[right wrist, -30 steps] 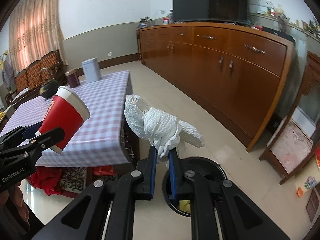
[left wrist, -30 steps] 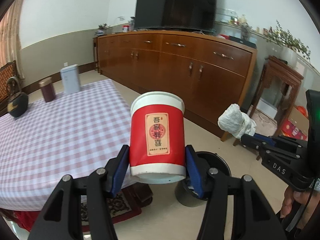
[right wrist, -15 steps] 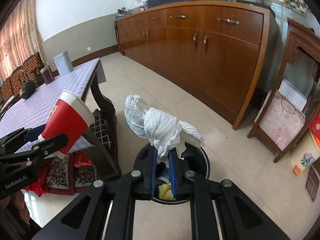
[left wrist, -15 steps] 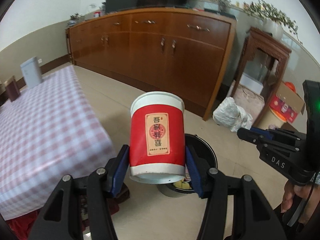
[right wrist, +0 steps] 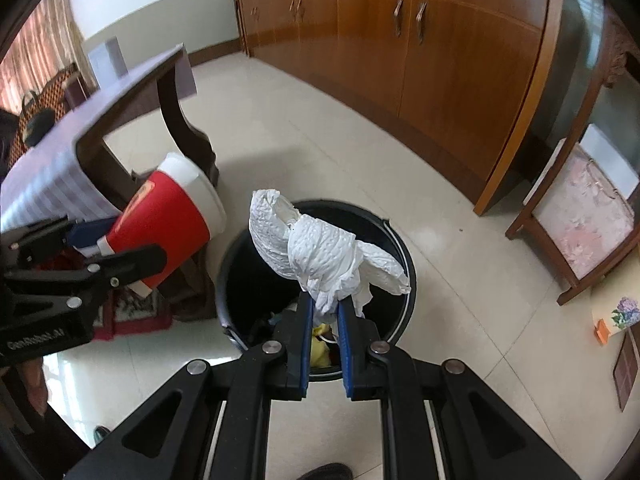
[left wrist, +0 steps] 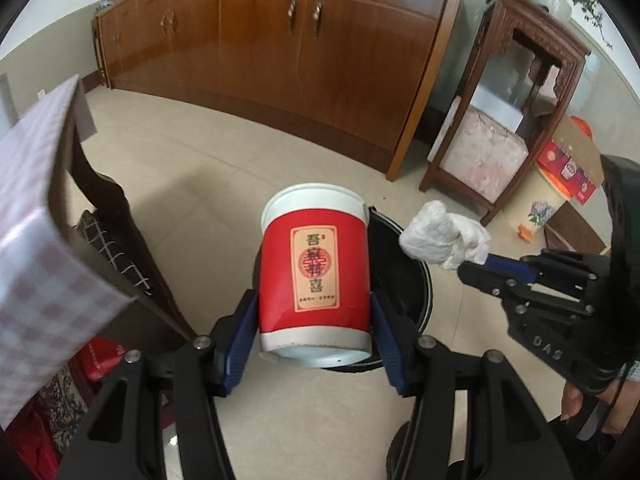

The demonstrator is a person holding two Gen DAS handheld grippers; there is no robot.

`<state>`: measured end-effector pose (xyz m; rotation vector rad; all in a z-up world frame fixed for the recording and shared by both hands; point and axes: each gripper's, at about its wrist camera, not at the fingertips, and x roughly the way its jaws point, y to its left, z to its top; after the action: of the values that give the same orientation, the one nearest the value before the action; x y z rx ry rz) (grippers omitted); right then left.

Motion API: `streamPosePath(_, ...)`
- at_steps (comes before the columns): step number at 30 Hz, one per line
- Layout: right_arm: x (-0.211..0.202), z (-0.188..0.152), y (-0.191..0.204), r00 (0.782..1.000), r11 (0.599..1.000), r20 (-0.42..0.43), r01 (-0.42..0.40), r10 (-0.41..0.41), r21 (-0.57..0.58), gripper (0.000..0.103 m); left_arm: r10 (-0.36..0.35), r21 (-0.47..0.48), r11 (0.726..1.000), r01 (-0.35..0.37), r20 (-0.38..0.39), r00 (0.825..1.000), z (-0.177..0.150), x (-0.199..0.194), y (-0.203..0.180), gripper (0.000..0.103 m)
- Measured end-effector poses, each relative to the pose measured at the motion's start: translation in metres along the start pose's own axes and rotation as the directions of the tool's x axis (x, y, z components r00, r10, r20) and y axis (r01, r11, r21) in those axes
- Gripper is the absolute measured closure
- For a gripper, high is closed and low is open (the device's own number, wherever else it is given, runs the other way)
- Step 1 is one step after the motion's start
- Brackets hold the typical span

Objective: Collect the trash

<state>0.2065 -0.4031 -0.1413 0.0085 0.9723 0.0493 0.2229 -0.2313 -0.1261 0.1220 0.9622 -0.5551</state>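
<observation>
In the right wrist view, a soft, light tissue wad is pinched at its tail by the closed right tongs, above the bin just beyond them, while the stiff but crushable cup is clamped by its sides in the half-open left tongs.

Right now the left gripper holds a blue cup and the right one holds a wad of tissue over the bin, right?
Not quite: the cup is red, not blue, as the left wrist view shows. The left gripper does hold it, and the right gripper holds the tissue over the bin.
</observation>
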Motion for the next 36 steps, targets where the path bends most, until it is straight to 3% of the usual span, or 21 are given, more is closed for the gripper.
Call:
streamPosePath(4, 0.036, 0.000, -0.011, 0.998, 0.998, -0.063, -0.031, 0.028, -0.048, 0.090, -0.014, 0.016, 1.000, 0.014, -0.047, 0.999, 0.003, 0.025, -0.003, 0.046)
streamPosePath(6, 0.054, 0.001, -0.014, 0.993, 0.994, -0.104, -0.070, 0.061, -0.079, 0.090, -0.069, 0.006, 0.998, 0.070, -0.089, 0.994, 0.003, 0.039, -0.002, 0.043)
streamPosePath(7, 0.066, 0.000, -0.014, 0.989, 0.992, -0.137, -0.070, 0.055, -0.104, 0.083, -0.100, -0.008, 0.995, 0.099, -0.105, 0.989, 0.002, 0.046, 0.000, 0.041)
streamPosePath(8, 0.072, -0.002, -0.015, 0.990, 0.992, -0.141, -0.045, 0.028, -0.120, 0.073, -0.096, -0.016, 0.995, 0.094, -0.116, 0.989, -0.001, 0.052, 0.002, 0.028)
streamPosePath(9, 0.075, -0.005, -0.020, 0.992, 0.992, -0.126, -0.017, 0.002, -0.122, 0.040, -0.056, -0.016, 0.998, 0.054, -0.115, 0.992, -0.004, 0.052, 0.005, 0.019)
streamPosePath(10, 0.075, -0.007, -0.025, 0.993, 0.994, -0.116, -0.007, -0.005, -0.108, 0.016, -0.016, -0.019, 1.000, 0.014, -0.102, 0.995, -0.007, 0.048, 0.008, 0.017)
streamPosePath(12, 0.068, -0.008, -0.034, 0.994, 0.996, -0.094, 0.051, -0.058, -0.079, 0.006, 0.039, -0.036, 0.998, -0.043, -0.092, 0.995, -0.014, 0.040, 0.015, 0.000)
streamPosePath(17, 0.035, -0.007, -0.035, 0.995, 0.995, -0.018, 0.095, -0.095, 0.015, 0.000, 0.148, -0.034, 0.988, -0.150, -0.044, 0.988, -0.034, 0.009, 0.020, 0.000)
streamPosePath(24, -0.003, -0.013, -0.001, 0.995, 0.997, 0.061, 0.078, -0.077, -0.002, 0.000, 0.183, -0.063, 0.981, -0.181, 0.023, 0.983, -0.045, -0.042, 0.016, 0.000)
streamPosePath(36, -0.063, -0.022, 0.048, 0.990, 0.997, 0.119, 0.078, -0.076, -0.015, 0.000, 0.236, -0.080, 0.970, -0.228, 0.112, 0.965, -0.045, -0.100, 0.021, 0.000)
